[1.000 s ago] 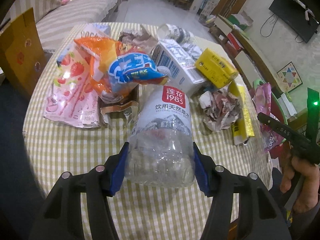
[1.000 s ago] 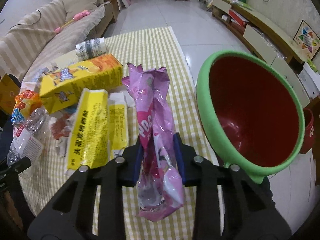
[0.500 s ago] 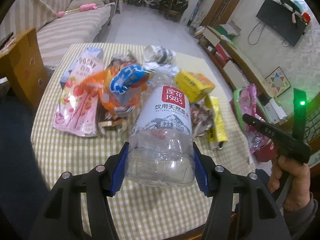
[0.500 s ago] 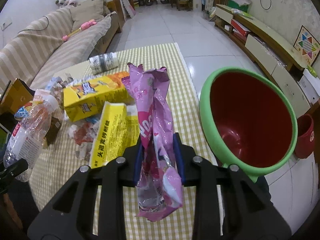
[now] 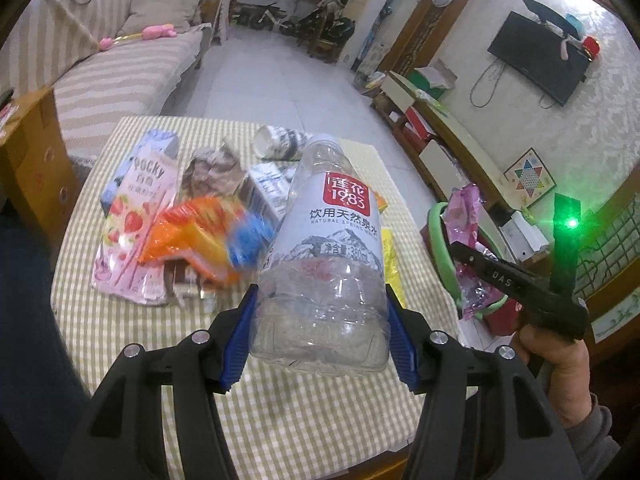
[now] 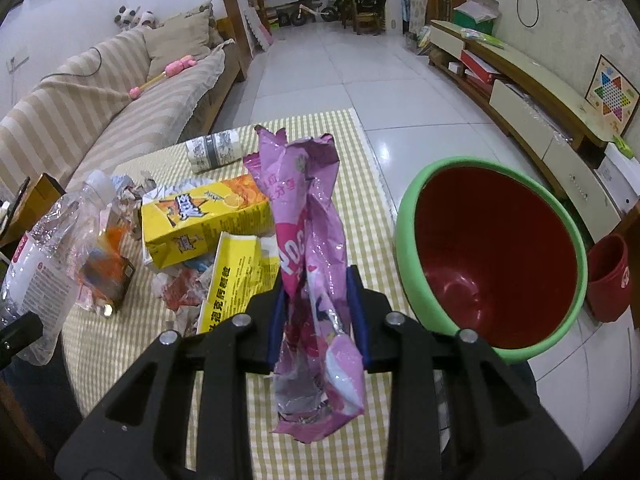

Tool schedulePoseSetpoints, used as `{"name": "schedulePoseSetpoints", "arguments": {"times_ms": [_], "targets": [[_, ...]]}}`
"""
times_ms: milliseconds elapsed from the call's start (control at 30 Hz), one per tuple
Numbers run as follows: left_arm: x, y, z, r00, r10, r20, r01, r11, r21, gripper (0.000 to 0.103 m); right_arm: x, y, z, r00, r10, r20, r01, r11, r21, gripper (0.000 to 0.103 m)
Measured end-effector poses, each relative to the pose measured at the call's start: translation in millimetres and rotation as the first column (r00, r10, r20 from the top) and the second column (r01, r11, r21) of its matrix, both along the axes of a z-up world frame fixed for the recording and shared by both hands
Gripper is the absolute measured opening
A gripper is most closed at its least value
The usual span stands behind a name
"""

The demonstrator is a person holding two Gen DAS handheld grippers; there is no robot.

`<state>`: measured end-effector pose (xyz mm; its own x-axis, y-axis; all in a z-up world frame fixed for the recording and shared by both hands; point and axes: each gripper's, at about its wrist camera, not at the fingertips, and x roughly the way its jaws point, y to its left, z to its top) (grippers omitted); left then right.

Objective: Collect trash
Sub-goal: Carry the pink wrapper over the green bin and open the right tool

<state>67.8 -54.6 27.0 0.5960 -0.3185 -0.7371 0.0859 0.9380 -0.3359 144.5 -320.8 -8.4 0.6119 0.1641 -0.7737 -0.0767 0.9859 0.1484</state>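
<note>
In the left wrist view, the left gripper (image 5: 320, 332) is clamped on a clear water bottle (image 5: 328, 256), low on its wide bottom end. The bottle is up in the air above the checked table (image 5: 120, 360), with its top pointing far away. It looks empty, so it should be very light. The plastic is thin and a bit crushed, so a hard squeeze would dent it more. It is smooth too, so the wide bottom is a good place to hold. More trash lies on the far part of the table: a pink Pocky bag (image 5: 136, 216) on the left and an orange wrapper (image 5: 192, 240), which is blurry. At the right, a hand (image 5: 560, 364) holds the other tool.

In the right wrist view, the right gripper (image 6: 316, 320) is squeezed tight on a pink wrapper (image 6: 308, 240). The wrapper is soft, crinkly and light, and it flops below the jaws. The green and red bin (image 6: 492, 256) sits just to the right, and it looks empty. A yellow box (image 6: 204, 220) lies on the table to the left. The bin's near edge is hidden behind the gripper.
</note>
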Motion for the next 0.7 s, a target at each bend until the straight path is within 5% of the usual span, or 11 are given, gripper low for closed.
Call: {"name": "schedulePoseSetpoints", "arguments": {"times_ms": [367,700], "targets": [[29.6,-48.7,23.9,0.994,-0.103,0.045,0.103,0.995,0.002,0.056,6.0,-28.5,21.8,0.998,-0.054,0.043,0.054,0.998,0.013,0.028],[65.1,-132.7,35.2,0.965,-0.256,0.061,0.257,0.966,-0.016,0.056,15.1,-104.3,35.9,0.979,-0.190,0.069,0.188,0.981,0.039,0.028]]}}
